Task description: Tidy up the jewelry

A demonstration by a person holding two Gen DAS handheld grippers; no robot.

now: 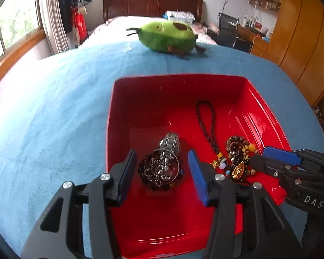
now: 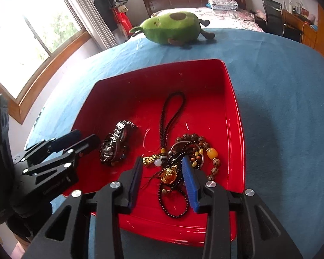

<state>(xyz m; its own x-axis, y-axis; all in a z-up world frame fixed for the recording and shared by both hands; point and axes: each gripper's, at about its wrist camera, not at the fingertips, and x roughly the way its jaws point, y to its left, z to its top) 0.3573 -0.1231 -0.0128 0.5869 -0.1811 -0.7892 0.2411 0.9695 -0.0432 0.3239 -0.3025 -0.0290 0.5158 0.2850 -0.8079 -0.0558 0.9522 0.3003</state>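
Observation:
A red plastic tray point(image 1: 157, 86) point(image 2: 231, 99) sits on a blue bedspread and holds all the jewelry. My left gripper point(image 1: 162, 161) is open, its fingers either side of a pile of dark bead bracelet, silver bangle and chain point(image 1: 161, 170), with a silver watch point(image 1: 169, 142) just beyond. My right gripper point(image 2: 162, 168) is open over a gold pendant point(image 2: 169, 174) tangled with black beads and a brown bead bracelet with amber beads point(image 2: 202, 149). A dark braided cord point(image 2: 168, 114) lies behind. The watch pile point(image 2: 114, 146) shows left; nothing is gripped.
A green avocado plush toy point(image 1: 168, 35) point(image 2: 172, 29) lies on the blue bedspread point(image 1: 54, 108) beyond the tray. A wooden headboard, windows at the left, and a desk, chair and wardrobe at the right surround the bed.

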